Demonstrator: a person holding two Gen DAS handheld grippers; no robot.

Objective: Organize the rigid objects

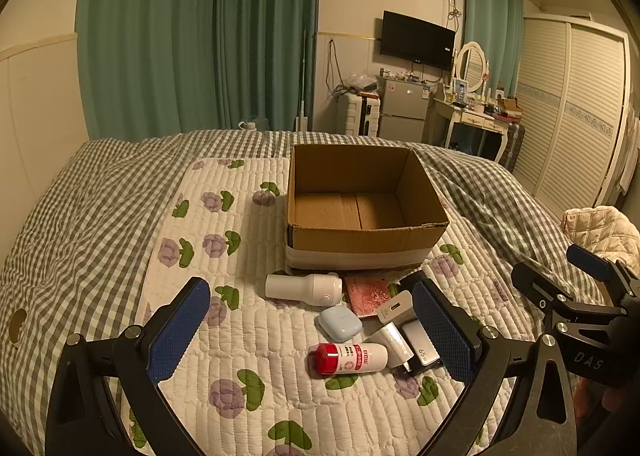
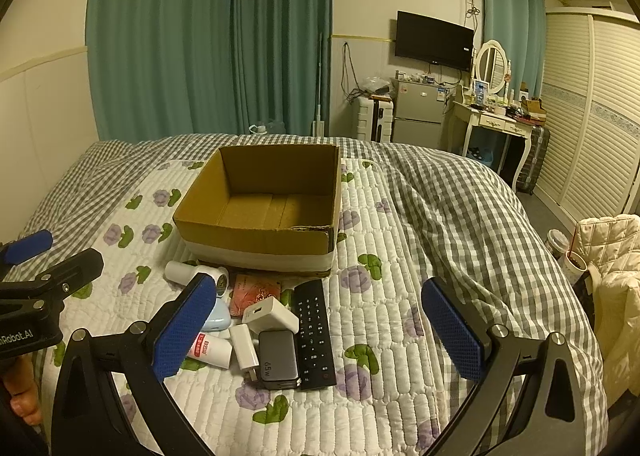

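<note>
Take the open brown cardboard box [image 1: 362, 208] as your anchor; it sits empty on the quilted floral bed cover [image 1: 224, 336]. Your left gripper [image 1: 316, 330] hangs with jaws spread wide, holding nothing. Just in front of the box, left to right, lie the white cylindrical device [image 1: 304, 287], the pale blue rounded case [image 1: 340, 323], the red-capped white bottle [image 1: 350, 358], the white charger cube [image 2: 270, 315], the dark grey power brick [image 2: 279, 359] and the black remote control [image 2: 314, 334]. Your right gripper [image 2: 318, 330] is equally spread and empty. The pieces touch and overlap, so closing on one may drag its neighbour, and the round bottle could roll away on the soft cover.
</note>
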